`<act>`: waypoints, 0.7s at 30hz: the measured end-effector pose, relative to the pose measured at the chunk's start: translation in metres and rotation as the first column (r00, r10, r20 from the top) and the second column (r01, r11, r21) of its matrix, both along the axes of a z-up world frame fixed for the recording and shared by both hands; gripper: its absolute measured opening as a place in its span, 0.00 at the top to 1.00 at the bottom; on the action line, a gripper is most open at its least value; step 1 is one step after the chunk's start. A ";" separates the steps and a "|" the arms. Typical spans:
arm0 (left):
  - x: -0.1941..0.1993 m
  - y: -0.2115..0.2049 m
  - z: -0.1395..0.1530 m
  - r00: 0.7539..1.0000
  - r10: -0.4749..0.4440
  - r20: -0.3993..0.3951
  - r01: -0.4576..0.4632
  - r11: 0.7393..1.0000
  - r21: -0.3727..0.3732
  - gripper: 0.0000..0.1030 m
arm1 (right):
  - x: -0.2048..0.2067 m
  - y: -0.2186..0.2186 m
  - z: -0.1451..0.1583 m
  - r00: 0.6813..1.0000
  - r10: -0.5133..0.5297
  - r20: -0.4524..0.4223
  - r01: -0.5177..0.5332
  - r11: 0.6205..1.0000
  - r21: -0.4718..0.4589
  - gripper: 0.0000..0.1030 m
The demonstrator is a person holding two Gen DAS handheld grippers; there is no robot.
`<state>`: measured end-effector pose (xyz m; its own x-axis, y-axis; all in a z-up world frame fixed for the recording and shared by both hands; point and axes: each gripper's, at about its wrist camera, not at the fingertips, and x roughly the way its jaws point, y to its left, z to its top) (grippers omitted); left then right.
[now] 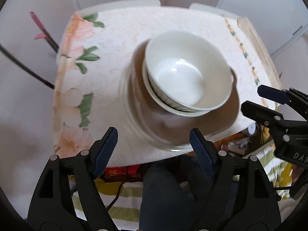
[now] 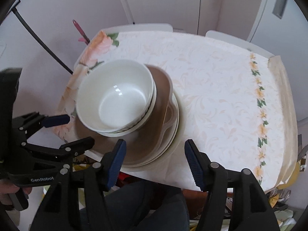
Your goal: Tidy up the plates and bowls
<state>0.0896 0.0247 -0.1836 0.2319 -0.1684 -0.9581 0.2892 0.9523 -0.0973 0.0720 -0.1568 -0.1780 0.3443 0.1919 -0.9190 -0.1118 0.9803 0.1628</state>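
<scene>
Two white bowls [image 1: 189, 80] are sitting nested on a brown plate [image 2: 163, 104], which is topping a stack of pale plates [image 2: 174, 134] near the front edge of the floral-clothed surface [image 1: 115, 57]. Motion blur is smearing the stack's rims, so the plate count is unclear. The left tool [image 1: 154, 150] and right tool [image 2: 155, 163] are both hovering released, gripping nothing.

Black left claw [image 1: 154, 146], blue ribbed pads [image 1: 106, 150], silver screws, GenRobot lettering
</scene>
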 end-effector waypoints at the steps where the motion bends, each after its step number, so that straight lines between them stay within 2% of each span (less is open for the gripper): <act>1: -0.005 0.003 0.009 0.999 0.010 0.031 -0.010 1.000 -0.004 0.27 | -0.006 -0.001 0.009 1.000 -0.007 0.027 0.007 1.000 0.000 0.43; 4: -0.023 0.010 0.047 0.987 0.055 0.149 -0.052 0.998 -0.020 0.27 | -0.022 -0.004 0.039 0.993 -0.034 0.113 0.034 0.999 -0.004 0.40; 6: -0.038 0.013 0.073 0.965 0.085 0.247 -0.080 0.996 -0.029 0.27 | -0.036 -0.007 0.063 0.980 -0.062 0.191 0.063 0.998 0.000 0.15; 7: -0.048 0.015 0.091 0.942 0.099 0.319 -0.094 0.995 -0.032 0.26 | -0.042 -0.009 0.072 0.972 -0.076 0.223 0.077 0.997 0.004 0.13; 8: -0.061 0.016 0.110 0.910 0.112 0.400 -0.106 0.994 -0.037 0.24 | -0.051 -0.011 0.085 0.958 -0.097 0.269 0.099 0.995 0.009 0.08; 9: -0.072 0.016 0.123 0.882 0.118 0.456 -0.113 0.993 -0.039 0.15 | -0.062 -0.014 0.098 0.942 -0.119 0.312 0.122 0.992 0.009 0.02; 10: -0.086 0.016 0.141 0.837 0.129 0.532 -0.130 0.991 -0.036 0.00 | -0.070 -0.015 0.108 0.929 -0.131 0.345 0.138 0.990 0.005 0.01; 13: -0.122 0.013 0.176 0.722 0.135 0.678 -0.144 0.989 -0.043 0.00 | -0.100 -0.016 0.143 0.869 -0.152 0.470 0.187 0.982 -0.028 0.01; 14: -0.130 0.013 0.183 0.702 0.138 0.698 -0.146 0.988 -0.049 0.00 | -0.110 -0.016 0.152 0.848 -0.155 0.507 0.201 0.979 -0.036 0.01; 17: -0.149 0.015 0.199 0.677 0.169 0.716 -0.147 0.985 -0.094 0.00 | -0.141 -0.016 0.176 0.782 -0.164 0.602 0.250 0.966 -0.060 0.01; 21: -0.172 0.023 0.212 0.652 0.210 0.729 -0.122 0.978 -0.172 0.00 | -0.169 -0.018 0.190 0.725 -0.170 0.668 0.294 0.953 -0.076 0.01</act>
<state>-0.0828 0.0472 0.0284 0.8890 -0.1383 -0.4366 0.1452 0.9892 -0.0176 -0.0968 -0.1749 0.0124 0.8788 -0.1067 -0.4651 0.1054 0.9940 -0.0291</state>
